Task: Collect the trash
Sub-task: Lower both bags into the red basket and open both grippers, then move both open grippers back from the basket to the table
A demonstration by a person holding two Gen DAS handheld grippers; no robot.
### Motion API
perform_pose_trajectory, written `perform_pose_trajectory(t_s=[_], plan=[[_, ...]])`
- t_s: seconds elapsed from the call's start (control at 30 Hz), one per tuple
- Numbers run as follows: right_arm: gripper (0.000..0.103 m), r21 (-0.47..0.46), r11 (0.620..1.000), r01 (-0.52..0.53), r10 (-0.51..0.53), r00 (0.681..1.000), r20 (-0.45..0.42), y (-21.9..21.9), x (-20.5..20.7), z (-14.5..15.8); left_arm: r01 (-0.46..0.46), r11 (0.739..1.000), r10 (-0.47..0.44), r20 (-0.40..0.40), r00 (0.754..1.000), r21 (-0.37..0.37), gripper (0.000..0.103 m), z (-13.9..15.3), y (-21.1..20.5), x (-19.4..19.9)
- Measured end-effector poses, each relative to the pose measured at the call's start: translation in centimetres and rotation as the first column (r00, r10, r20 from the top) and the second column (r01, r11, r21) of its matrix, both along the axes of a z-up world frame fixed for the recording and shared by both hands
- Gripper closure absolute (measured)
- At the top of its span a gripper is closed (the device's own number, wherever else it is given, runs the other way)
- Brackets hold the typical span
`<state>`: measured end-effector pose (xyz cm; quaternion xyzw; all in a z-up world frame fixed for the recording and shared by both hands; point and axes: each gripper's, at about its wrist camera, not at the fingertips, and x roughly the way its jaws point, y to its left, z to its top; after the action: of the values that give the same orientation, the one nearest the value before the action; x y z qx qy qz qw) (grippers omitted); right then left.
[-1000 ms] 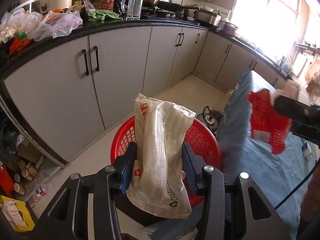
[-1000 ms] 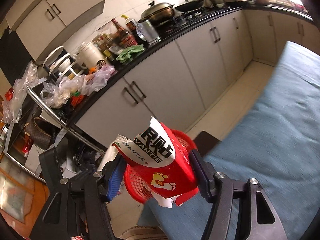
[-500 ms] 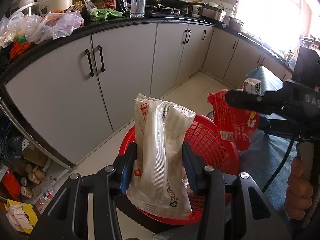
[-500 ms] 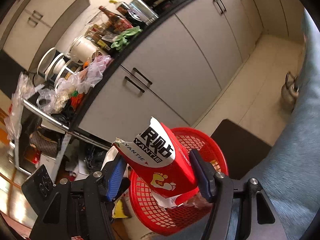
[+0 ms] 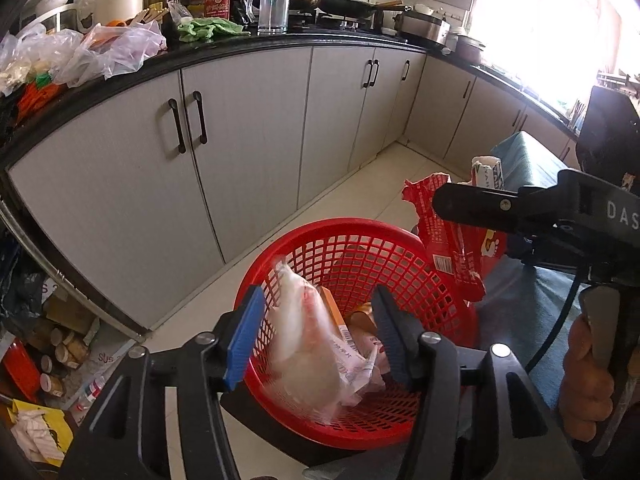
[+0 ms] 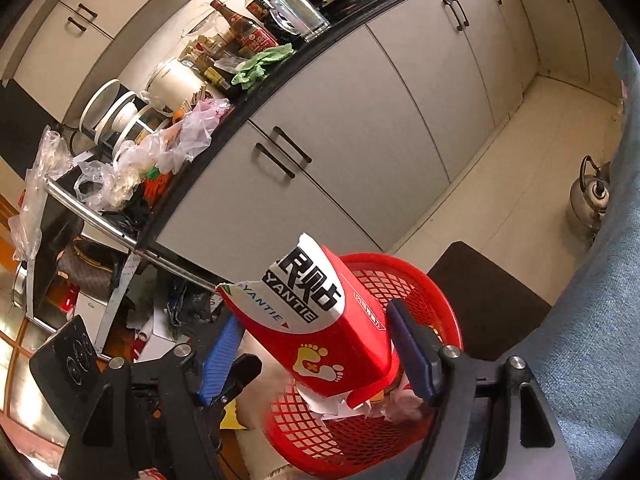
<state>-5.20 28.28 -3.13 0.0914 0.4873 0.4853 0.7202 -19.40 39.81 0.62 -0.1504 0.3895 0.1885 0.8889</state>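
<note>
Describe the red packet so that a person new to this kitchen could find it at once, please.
Look below the black countertop for the red mesh basket on the floor. Just above its rim, the red packet sits between the right gripper's fingers; unlike the pale wrappers in the basket, it bears bold black lettering and yellow footprints.

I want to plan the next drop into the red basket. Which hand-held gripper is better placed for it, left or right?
Right. The right hand-held gripper has the red packet between its just-opening jaws, above the red basket. The left hand-held gripper is open; its clear bag is falling into the basket.
</note>
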Motion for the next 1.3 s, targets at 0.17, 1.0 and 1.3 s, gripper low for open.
perform_pose_trajectory(t_s=[0.17,1.0,1.3], plan=[[0.021,-0.005,1.000,0.005,-0.004,1.000,0.012,-0.2,-0.3,0.3,0.010,1.000,-0.010,0.007,1.000,-0.003,0.042,0.5,-0.3,-0.6],[0.009,-0.007,0.991,0.134,-0.133,0.984,0.122,-7.0,-2.9,5.0,-0.012,0.997,0.009,0.040,0.999,0.074,0.029,4.2,-4.0,-3.9],[0.009,-0.020,0.962,0.272,-0.266,0.951,0.156,-16.1,-4.1,5.5,0.063,0.991,-0.069,0.049,0.996,0.119,0.029,5.7,-8.2,-3.9]])
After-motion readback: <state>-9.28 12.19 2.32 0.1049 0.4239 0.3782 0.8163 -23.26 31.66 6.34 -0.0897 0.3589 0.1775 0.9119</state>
